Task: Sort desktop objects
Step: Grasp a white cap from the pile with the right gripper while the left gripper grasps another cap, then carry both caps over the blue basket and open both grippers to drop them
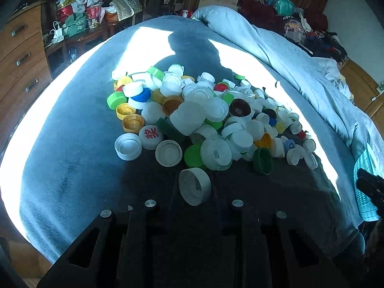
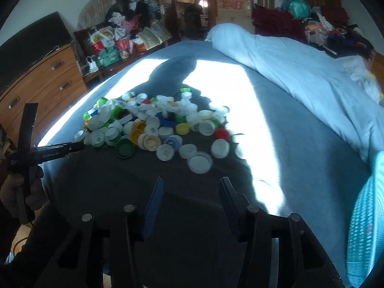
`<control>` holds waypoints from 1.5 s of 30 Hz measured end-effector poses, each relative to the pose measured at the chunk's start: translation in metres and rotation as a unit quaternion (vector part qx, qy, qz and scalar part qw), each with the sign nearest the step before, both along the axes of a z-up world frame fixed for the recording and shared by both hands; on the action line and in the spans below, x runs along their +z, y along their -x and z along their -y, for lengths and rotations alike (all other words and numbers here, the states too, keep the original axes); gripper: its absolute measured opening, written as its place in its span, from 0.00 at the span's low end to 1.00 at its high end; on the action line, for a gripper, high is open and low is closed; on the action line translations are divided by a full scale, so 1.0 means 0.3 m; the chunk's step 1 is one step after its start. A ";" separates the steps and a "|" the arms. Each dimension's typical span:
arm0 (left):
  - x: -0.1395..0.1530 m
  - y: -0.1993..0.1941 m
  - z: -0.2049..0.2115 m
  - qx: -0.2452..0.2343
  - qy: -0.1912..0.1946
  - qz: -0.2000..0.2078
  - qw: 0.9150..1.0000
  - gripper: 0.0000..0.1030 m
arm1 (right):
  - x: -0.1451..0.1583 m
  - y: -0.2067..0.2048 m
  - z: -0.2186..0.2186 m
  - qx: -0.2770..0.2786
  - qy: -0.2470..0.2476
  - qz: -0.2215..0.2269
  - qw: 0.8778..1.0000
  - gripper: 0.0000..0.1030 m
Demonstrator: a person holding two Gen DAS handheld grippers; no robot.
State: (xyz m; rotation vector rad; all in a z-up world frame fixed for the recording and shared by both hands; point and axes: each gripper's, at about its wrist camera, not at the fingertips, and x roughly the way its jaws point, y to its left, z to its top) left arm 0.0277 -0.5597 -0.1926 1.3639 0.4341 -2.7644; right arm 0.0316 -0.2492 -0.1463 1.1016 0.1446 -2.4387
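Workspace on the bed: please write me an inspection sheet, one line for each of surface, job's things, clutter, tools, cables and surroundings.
Surface: grey-blue bed cover, part sunlit, part in a person's shadow.
Job's things: heap of bottle caps, mostly white, some green, yellow, red, blue; turquoise mesh basket at the right edge.
Clutter: rumpled pale blue duvet along the far side.
Tools: left tool shut on a white cap; right tool open, nothing between its fingers.
Cables: white charger and cord on the low stand.
Surroundings: wooden drawer chest, piled bags, cardboard box, heaped clothes.
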 end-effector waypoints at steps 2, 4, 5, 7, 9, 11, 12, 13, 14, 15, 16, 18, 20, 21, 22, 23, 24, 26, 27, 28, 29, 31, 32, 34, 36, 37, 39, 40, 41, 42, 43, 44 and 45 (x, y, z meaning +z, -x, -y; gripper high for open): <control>0.026 -0.043 0.001 0.005 -0.001 -0.009 1.000 0.21 | -0.050 0.050 0.014 -0.010 -0.001 -0.002 1.000 0.51; 0.048 -0.044 0.010 0.003 -0.005 -0.014 1.000 0.21 | -0.110 0.114 0.018 -0.025 -0.017 0.005 1.000 0.52; 0.052 -0.061 -0.002 0.002 -0.004 -0.017 1.000 0.21 | -0.137 0.144 0.018 -0.030 -0.025 0.005 0.999 0.52; 0.061 -0.067 -0.015 -0.006 -0.004 -0.020 1.000 0.21 | -0.189 0.200 0.024 -0.034 -0.035 0.020 0.999 0.52; 0.063 -0.073 -0.038 -0.015 -0.005 -0.020 1.000 0.21 | -0.222 0.238 0.025 -0.038 -0.035 0.033 0.998 0.52; 0.066 -0.077 -0.048 -0.022 -0.008 -0.017 1.000 0.21 | -0.255 0.266 0.036 -0.038 -0.034 0.048 0.998 0.57; 0.064 -0.074 -0.054 -0.024 -0.009 -0.014 1.000 0.21 | -0.265 0.272 0.040 -0.039 -0.034 0.049 0.997 0.58; 0.067 -0.072 -0.055 -0.027 -0.010 -0.010 1.000 0.21 | -0.275 0.278 0.048 -0.037 -0.035 0.048 0.998 0.60; 0.068 -0.069 -0.060 -0.030 -0.010 -0.008 0.999 0.21 | -0.282 0.283 0.053 -0.036 -0.035 0.047 0.998 0.62; 0.069 -0.066 -0.066 -0.034 -0.009 -0.006 0.999 0.21 | -0.289 0.288 0.057 -0.038 -0.034 0.045 0.998 0.62; 0.073 -0.064 -0.068 -0.037 -0.009 -0.005 0.999 0.21 | -0.297 0.296 0.056 -0.042 -0.032 0.046 0.998 0.62; 0.080 -0.061 -0.074 -0.040 -0.006 -0.004 0.999 0.21 | -0.310 0.311 0.052 -0.050 -0.027 0.057 0.997 0.54; 0.096 -0.063 -0.080 -0.045 -0.008 -0.005 0.999 0.21 | -0.287 0.304 0.052 -0.053 -0.033 0.054 0.997 0.42; 0.118 -0.065 -0.082 -0.048 -0.007 -0.009 0.999 0.21 | -0.262 0.290 0.050 -0.056 -0.036 0.045 0.997 0.42; 0.137 -0.070 -0.089 -0.052 -0.008 -0.015 0.999 0.16 | -0.226 0.271 0.044 -0.056 -0.031 0.034 0.997 0.42; 0.160 -0.076 -0.099 -0.058 -0.009 -0.022 0.998 0.08 | -0.184 0.246 0.033 -0.057 -0.025 0.021 0.998 0.42; 0.184 -0.078 -0.110 -0.063 -0.011 -0.026 0.998 0.08 | -0.141 0.221 0.022 -0.058 -0.022 0.007 0.998 0.42; 0.222 -0.083 -0.139 -0.068 -0.009 -0.036 0.997 0.08 | -0.052 0.170 -0.012 -0.062 -0.014 -0.018 0.998 0.42; 0.237 -0.085 -0.161 -0.074 -0.009 -0.041 0.996 0.08 | -0.009 0.148 -0.033 -0.064 -0.009 -0.029 0.997 0.42; 0.251 -0.084 -0.180 -0.078 -0.008 -0.043 0.996 0.08 | 0.032 0.126 -0.058 -0.069 -0.005 -0.040 0.997 0.42; 0.268 -0.084 -0.206 -0.084 -0.008 -0.047 0.995 0.08 | 0.073 0.103 -0.090 -0.074 -0.001 -0.051 0.996 0.42; 0.307 -0.080 -0.268 -0.101 -0.006 -0.058 0.993 0.08 | 0.154 0.064 -0.165 -0.088 0.007 -0.070 0.994 0.42; 0.330 -0.073 -0.297 -0.108 -0.004 -0.062 0.992 0.08 | 0.189 0.049 -0.203 -0.097 0.008 -0.078 0.992 0.42; 0.383 -0.055 -0.372 -0.125 -0.001 -0.072 0.989 0.08 | 0.266 0.016 -0.293 -0.115 0.011 -0.094 0.989 0.42; 0.438 -0.027 -0.471 -0.150 0.003 -0.082 0.985 0.08 | 0.335 -0.017 -0.395 -0.139 0.009 -0.111 0.984 0.42; 0.463 -0.014 -0.523 -0.164 0.005 -0.088 0.983 0.08 | 0.368 -0.038 -0.455 -0.154 0.006 -0.120 0.981 0.42; 0.525 0.015 -0.656 -0.199 0.016 -0.104 0.974 0.08 | 0.416 -0.071 -0.564 -0.184 -0.005 -0.133 0.974 0.42; 0.553 0.031 -0.719 -0.214 0.020 -0.111 0.970 0.08 | 0.432 -0.079 -0.610 -0.197 -0.009 -0.137 0.971 0.42; 0.584 0.049 -0.791 -0.233 0.021 -0.117 0.965 0.08 | 0.448 -0.094 -0.669 -0.215 -0.015 -0.140 0.966 0.42; 0.609 0.062 -0.862 -0.250 0.020 -0.123 0.960 0.08 | 0.461 -0.107 -0.728 -0.232 -0.019 -0.143 0.962 0.42; 0.634 0.073 -0.936 -0.268 0.021 -0.129 0.955 0.08 | 0.471 -0.118 -0.783 -0.247 -0.022 -0.144 0.958 0.42; 0.656 0.087 -1.011 -0.284 0.025 -0.134 0.949 0.08 | 0.478 -0.126 -0.839 -0.264 -0.025 -0.143 0.954 0.42; 0.676 0.099 -1.092 -0.302 0.028 -0.137 0.943 0.08 | 0.484 -0.135 -0.886 -0.278 -0.028 -0.141 0.950 0.42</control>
